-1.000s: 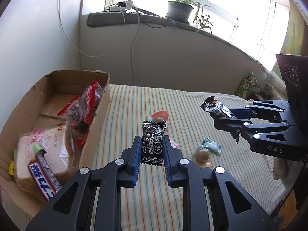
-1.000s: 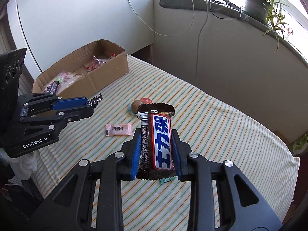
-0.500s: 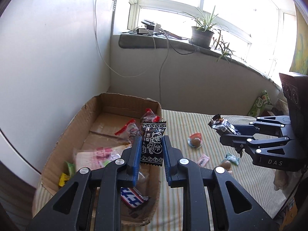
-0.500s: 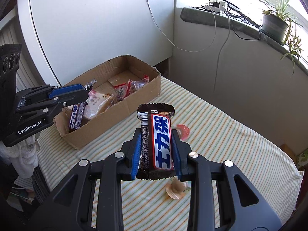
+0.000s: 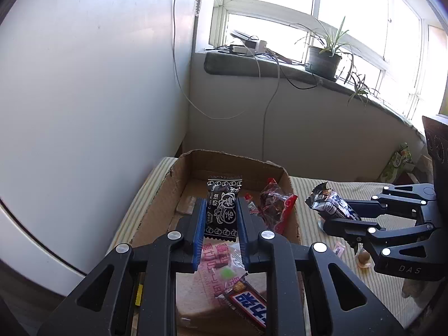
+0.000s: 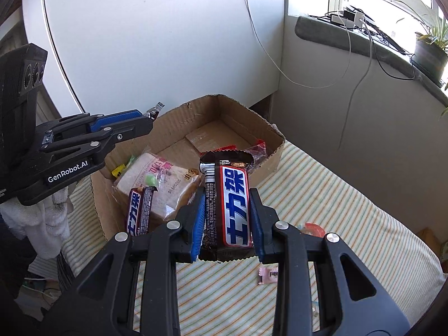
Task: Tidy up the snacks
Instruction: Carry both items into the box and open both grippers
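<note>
My left gripper is shut on a small black candy packet and hangs over the open cardboard box. My right gripper is shut on a chocolate bar with a red, white and blue label, held just right of the box above the striped cloth. In the box lie a wrapped bread loaf, another chocolate bar and a red-edged snack bag. The left wrist view shows the right gripper with its bar at the right; the right wrist view shows the left gripper at the left.
Loose sweets lie on the striped cloth: a pink wrapped candy, a red jelly cup, a brown ball sweet. A white wall panel stands left of the box. A windowsill with a potted plant and cables runs behind.
Both grippers have carried their snacks leftward from the middle of the cloth toward the box. The left one now hangs over the box; the right one is beside its near right corner.
</note>
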